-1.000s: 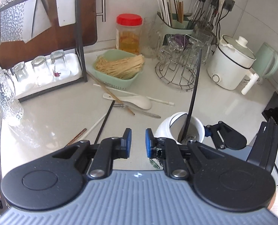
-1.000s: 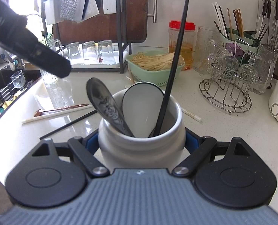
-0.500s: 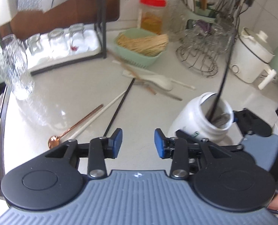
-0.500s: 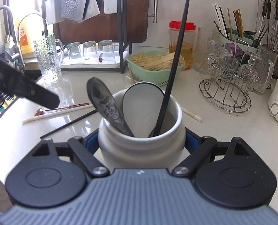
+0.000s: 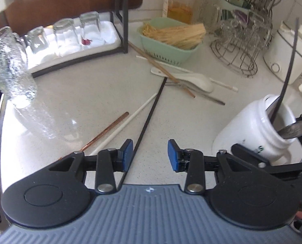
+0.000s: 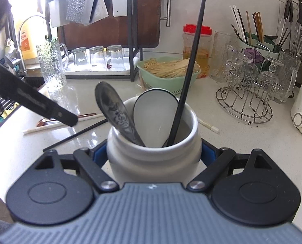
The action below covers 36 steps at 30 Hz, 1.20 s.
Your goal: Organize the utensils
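Left wrist view: left gripper (image 5: 150, 155) has dropped toward the counter (image 5: 89, 93) since a second ago; jaws have just been opening, now apart, pressing nothing; black chopstick (image 5: 148, 118) lies left of the white jar (image 5: 252, 130), passing by the left pad. Right gripper (image 6: 154, 152) unchanged, clamped on the jar.

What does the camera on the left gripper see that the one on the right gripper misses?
Only the left wrist view shows the white ceramic spoon lying flat among crossed chopsticks, and its own open left gripper, whose jaws have just been opening with nothing between them. Only the right wrist view shows the faucet. Both show the white jar, clamped by the right gripper, and the loose black chopstick.
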Available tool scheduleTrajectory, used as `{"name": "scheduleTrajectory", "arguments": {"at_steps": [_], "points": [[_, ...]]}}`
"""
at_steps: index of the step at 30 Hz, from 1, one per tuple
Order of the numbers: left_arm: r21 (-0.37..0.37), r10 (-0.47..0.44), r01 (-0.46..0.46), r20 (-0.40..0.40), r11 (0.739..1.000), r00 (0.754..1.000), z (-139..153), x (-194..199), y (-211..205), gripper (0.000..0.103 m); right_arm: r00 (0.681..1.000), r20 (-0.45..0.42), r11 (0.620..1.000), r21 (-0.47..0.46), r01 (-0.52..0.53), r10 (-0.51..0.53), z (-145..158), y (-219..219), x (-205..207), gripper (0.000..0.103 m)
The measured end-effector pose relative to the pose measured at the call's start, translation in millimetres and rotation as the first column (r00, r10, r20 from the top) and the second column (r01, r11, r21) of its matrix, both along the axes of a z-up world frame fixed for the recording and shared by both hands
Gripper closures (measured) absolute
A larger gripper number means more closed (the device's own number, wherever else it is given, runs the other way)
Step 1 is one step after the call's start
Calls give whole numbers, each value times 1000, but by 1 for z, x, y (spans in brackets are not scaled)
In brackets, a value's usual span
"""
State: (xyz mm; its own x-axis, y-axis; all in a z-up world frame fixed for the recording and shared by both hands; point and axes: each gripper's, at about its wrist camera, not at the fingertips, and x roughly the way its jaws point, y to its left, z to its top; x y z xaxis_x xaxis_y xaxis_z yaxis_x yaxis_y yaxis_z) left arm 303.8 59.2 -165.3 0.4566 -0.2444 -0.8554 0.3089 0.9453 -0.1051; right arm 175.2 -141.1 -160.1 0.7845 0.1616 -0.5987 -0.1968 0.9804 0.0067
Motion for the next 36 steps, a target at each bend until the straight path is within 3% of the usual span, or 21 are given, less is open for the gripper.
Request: {"name": "scheduleTrajectory", "arguments": {"at_steps": [12,16,18,20,23,30,36], "points": [[47,-81,82,-20,996,997,-31,44,17,61,999,18,999,5,36,-36,-1,3,-5,12],[65,-155,155,-7,986,988,-33,60,27,62,999,15,999,-2,49,-49,-1,6,-4,12],[94,-204,203,-3,975,979,-35,66,29,65,998,17,998,-2,55,-55,-1,6,-4,12],[105,-252,254,-24,962,967,-40,73,31,78,998,18,998,-4,62,-61,-1,7,-4,12],[127,-299,302,-44,945,953,-46,80,32,87,998,16,998,-7,69,-69,-1,8,-3,12],[135,-375,381,-66,915,925,-51,80,24,90,997,13,996,-16,82,-82,-2,12,-2,12],[143,-388,391,-48,909,920,-52,75,19,96,997,14,997,-24,79,-78,-2,13,-1,12]]}}
